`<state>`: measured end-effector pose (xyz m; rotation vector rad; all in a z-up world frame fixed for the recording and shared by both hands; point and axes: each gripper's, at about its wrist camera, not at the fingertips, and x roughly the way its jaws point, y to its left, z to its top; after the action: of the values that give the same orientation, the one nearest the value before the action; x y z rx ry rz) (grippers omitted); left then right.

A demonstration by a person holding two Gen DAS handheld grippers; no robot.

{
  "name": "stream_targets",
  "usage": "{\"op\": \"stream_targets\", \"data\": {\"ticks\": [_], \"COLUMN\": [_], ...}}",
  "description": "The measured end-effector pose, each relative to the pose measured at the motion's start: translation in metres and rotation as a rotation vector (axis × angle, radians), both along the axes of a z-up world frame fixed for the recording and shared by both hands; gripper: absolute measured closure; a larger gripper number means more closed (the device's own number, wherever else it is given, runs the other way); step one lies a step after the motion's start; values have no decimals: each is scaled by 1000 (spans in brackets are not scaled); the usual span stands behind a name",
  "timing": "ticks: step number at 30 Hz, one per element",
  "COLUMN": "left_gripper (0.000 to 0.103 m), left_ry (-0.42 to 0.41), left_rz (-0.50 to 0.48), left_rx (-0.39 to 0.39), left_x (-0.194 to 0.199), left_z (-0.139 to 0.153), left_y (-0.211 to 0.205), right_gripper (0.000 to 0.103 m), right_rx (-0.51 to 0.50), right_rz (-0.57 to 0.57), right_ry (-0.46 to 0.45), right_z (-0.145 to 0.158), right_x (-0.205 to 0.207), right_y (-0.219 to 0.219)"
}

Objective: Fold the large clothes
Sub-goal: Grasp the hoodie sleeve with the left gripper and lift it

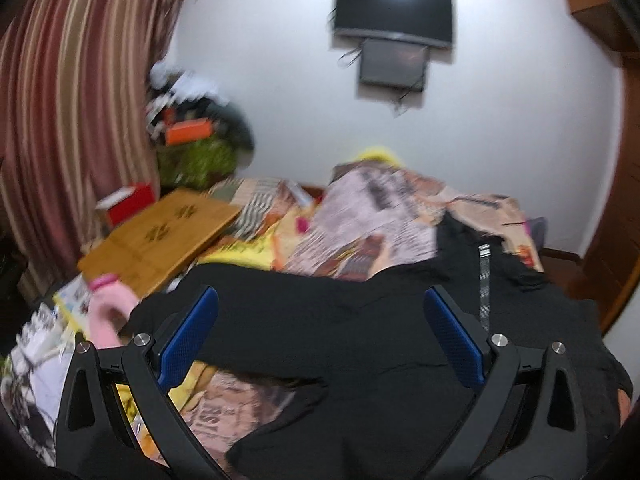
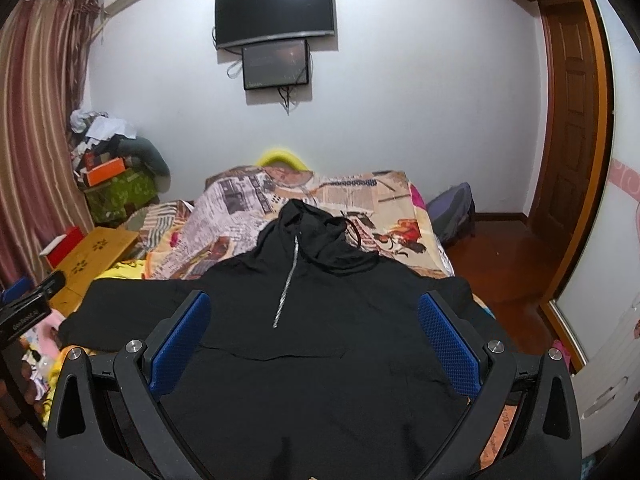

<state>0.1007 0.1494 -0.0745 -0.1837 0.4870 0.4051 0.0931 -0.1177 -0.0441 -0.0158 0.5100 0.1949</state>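
Bed (image 2: 360,188) | black hoodie (image 2: 320,300) flat, zipper up | both tools wide, holding nothing

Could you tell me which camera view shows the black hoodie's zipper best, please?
The right wrist view: the zipper runs sharp and unobstructed down the black hoodie. The left wrist view shows it blurred, near the right edge.

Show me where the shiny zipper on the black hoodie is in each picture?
Left wrist view: the zipper is at right of center, above the right blue pad, on the black hoodie.
Right wrist view: zipper near the middle, running down from the hood.
Shared landmark: the wall TV.
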Motion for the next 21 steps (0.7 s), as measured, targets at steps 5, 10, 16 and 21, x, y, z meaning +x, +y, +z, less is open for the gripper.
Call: {"op": "stream_targets", "data": {"ticks": [5,10,16,21], "left_gripper": [0,0,7,16], "left_ry": [135,234,288,241], "left_rz": [119,231,212,201], "left_rx": [-156,-283,-538,-757], "left_x": [14,19,17,9], "left_z": [-49,-102,-156,-181], "left_y": [70,122,173,206], "right_gripper": [0,0,0,0], "right_rx": [-12,-64,-89,-63], "right_rz": [-22,-56,-77,-83], "right_ry": [61,130,224,288], "right_z": [-15,-36,-61,-71], "right_x": [24,51,73,85], "right_y": [2,3,4,7]}}
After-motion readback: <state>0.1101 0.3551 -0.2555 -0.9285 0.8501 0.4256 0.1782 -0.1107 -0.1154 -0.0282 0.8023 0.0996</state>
